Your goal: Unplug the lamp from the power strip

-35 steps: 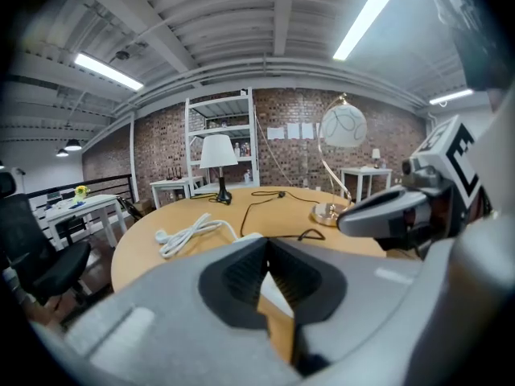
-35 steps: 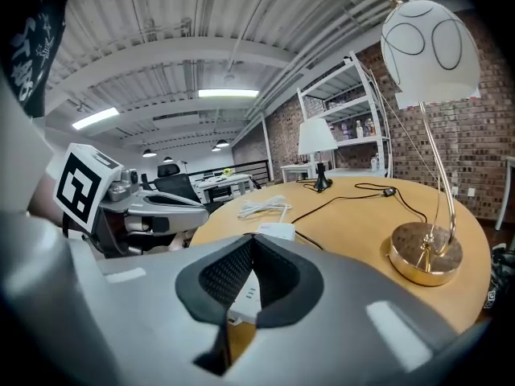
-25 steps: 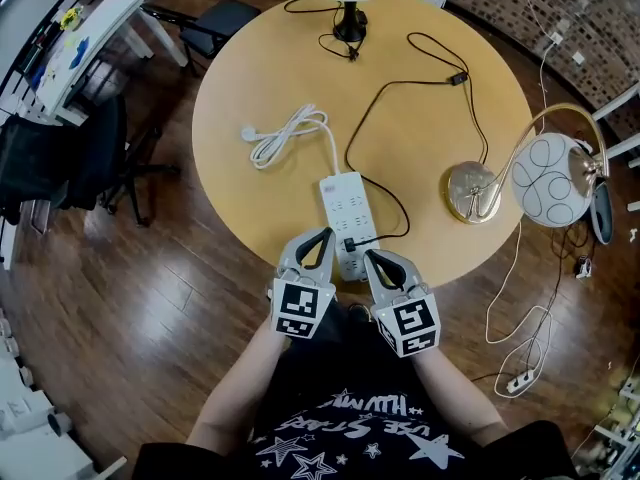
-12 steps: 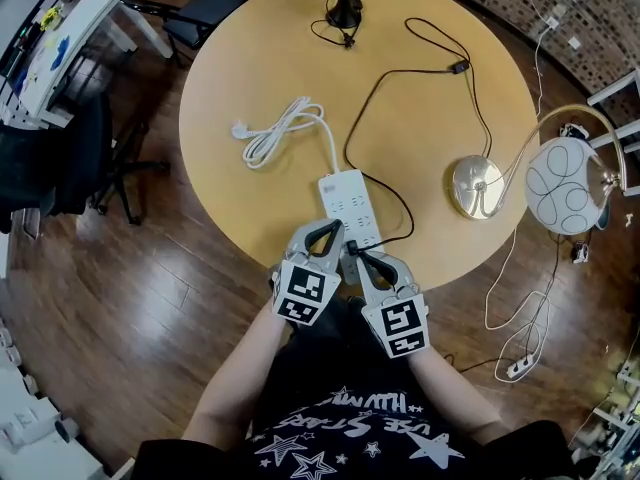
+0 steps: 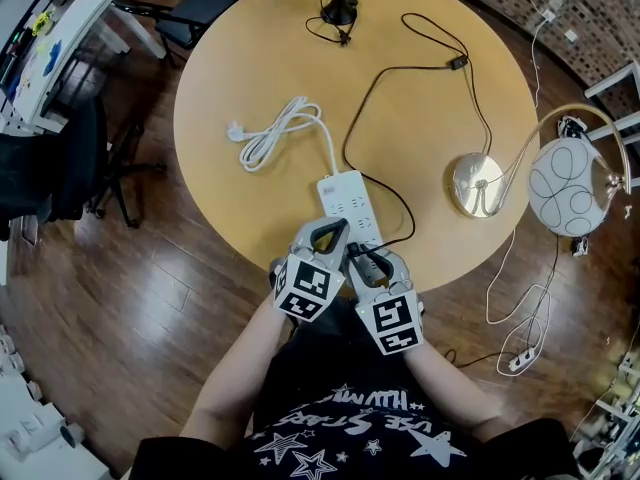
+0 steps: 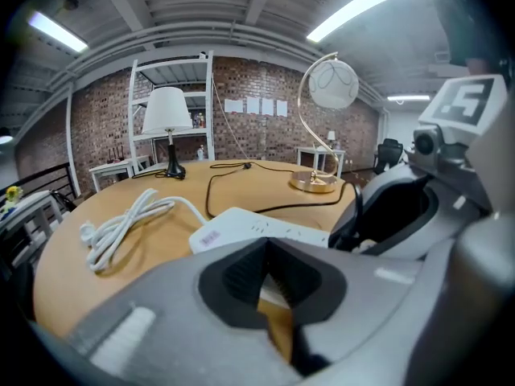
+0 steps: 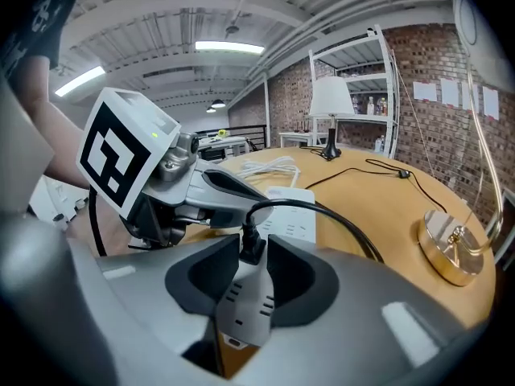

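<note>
The white power strip [image 5: 345, 193] lies near the front edge of the round wooden table [image 5: 250, 58]. A black cord [image 5: 400, 203] runs from it to the gold lamp base [image 5: 477, 185], whose globe shade [image 5: 568, 185] hangs past the table rim. My right gripper [image 5: 362, 258] has the black lamp plug [image 7: 251, 248] between its pads, and its jaws are opening. Whether the prongs sit in the strip is hidden. My left gripper [image 5: 325, 230] is shut, its tips at the strip's near end [image 6: 265, 230].
The strip's own white cable [image 5: 270, 133] lies coiled on the left of the table. A second lamp [image 5: 340, 8] with a black cord stands at the far edge. A chair [image 5: 200, 8] is beyond the table, and another strip [image 5: 520, 360] lies on the floor at right.
The right gripper has swung left and closed in beside the left gripper, with the plug and its cord moving along. The left gripper stays at the strip's near end.
</note>
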### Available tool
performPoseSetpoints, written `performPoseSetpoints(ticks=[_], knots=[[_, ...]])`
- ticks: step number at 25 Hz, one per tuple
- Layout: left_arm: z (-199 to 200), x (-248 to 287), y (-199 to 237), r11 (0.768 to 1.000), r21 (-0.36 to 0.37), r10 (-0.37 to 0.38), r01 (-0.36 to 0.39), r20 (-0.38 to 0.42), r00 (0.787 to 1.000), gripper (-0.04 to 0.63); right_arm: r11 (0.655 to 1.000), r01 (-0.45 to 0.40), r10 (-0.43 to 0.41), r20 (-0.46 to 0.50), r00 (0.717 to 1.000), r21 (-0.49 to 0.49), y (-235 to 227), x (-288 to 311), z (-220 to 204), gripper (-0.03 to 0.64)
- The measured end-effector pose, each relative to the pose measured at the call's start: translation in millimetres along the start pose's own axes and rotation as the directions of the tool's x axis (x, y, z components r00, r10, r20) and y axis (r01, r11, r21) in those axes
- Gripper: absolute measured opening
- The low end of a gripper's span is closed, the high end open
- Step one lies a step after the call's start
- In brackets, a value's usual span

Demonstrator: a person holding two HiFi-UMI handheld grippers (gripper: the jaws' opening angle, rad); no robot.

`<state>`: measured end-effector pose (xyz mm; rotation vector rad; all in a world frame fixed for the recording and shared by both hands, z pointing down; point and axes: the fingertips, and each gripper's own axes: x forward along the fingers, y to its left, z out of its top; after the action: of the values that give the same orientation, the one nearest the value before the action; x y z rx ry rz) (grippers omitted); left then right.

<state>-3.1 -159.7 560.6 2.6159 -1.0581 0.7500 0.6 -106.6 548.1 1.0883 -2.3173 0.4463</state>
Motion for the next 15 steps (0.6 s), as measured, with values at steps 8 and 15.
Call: performPoseSetpoints(ticks=[8,15], knots=[[-2.7,3.2,-0.3,1.0,0.009,-0.005,0.005,-0.011,1.0,0.003,1.0,0.013,-0.013,-0.014,1.0,-0.008,2.0,2.8,6.9,0.106],[-2.4,4.2,-1.2,1.0,-0.007,-0.022,0.022,0.005,1.0,0.003,0.998,0.022,-0.026,-0.066,0.997,-0.062,-2.5,6.3,7.5,0.077]])
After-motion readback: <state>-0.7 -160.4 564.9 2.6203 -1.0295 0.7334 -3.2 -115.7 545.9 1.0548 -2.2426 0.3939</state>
